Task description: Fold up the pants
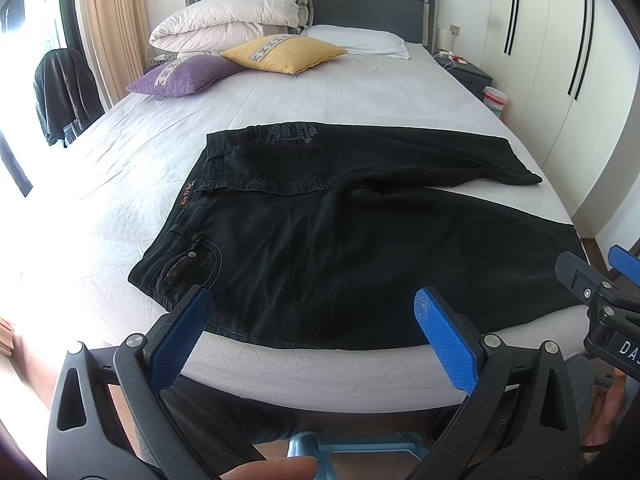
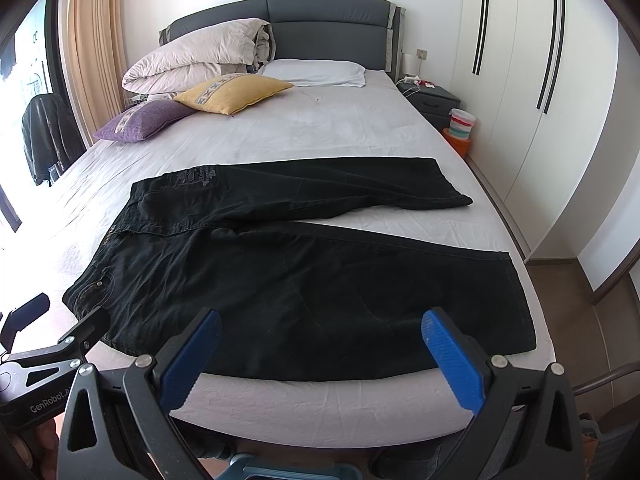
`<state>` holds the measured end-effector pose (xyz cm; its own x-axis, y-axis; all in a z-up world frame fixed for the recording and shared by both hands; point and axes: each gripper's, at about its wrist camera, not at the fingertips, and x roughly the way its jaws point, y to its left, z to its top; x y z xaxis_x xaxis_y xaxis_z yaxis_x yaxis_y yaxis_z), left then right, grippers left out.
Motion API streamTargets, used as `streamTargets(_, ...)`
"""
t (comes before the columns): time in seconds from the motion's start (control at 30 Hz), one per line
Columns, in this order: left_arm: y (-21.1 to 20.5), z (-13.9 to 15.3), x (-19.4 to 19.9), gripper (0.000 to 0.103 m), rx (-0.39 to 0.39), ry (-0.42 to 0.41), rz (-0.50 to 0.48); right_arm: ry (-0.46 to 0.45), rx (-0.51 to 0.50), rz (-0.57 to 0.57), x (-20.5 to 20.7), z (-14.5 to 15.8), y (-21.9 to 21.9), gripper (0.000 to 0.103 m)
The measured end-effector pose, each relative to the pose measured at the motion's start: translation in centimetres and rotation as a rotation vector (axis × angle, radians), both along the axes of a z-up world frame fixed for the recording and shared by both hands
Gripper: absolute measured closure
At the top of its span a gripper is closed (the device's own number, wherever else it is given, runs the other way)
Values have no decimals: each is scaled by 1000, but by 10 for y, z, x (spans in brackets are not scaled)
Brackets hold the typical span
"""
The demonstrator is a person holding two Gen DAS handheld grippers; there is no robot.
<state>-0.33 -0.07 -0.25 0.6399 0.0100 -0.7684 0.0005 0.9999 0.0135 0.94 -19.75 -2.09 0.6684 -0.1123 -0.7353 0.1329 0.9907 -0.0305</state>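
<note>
Both jaws are gaping wide, holding nothing: left gripper (image 1: 312, 320) and right gripper (image 2: 320, 340) are hovering near the black jeans (image 2: 280, 272), spread legs-right across the bed (image 2: 320, 128). Folding seems unstarted; gripping the near edge comes next.

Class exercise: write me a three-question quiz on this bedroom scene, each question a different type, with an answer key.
1. True or false: the black denim pants lie spread on the grey-sheeted bed with both legs apart.
2. Multiple choice: which cushion lies nearer the white wardrobe? A) yellow square cushion B) purple square cushion
3. Fill in: the right hand-held gripper is ____, holding nothing.

Key: 1 true; 2 A; 3 open.
</note>
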Motion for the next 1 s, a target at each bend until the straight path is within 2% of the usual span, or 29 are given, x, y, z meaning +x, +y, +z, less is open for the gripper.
streamTargets(1.0,-1,-2,-3,0,-1,1,-1,-1,4,0,-1,-1,0,0)
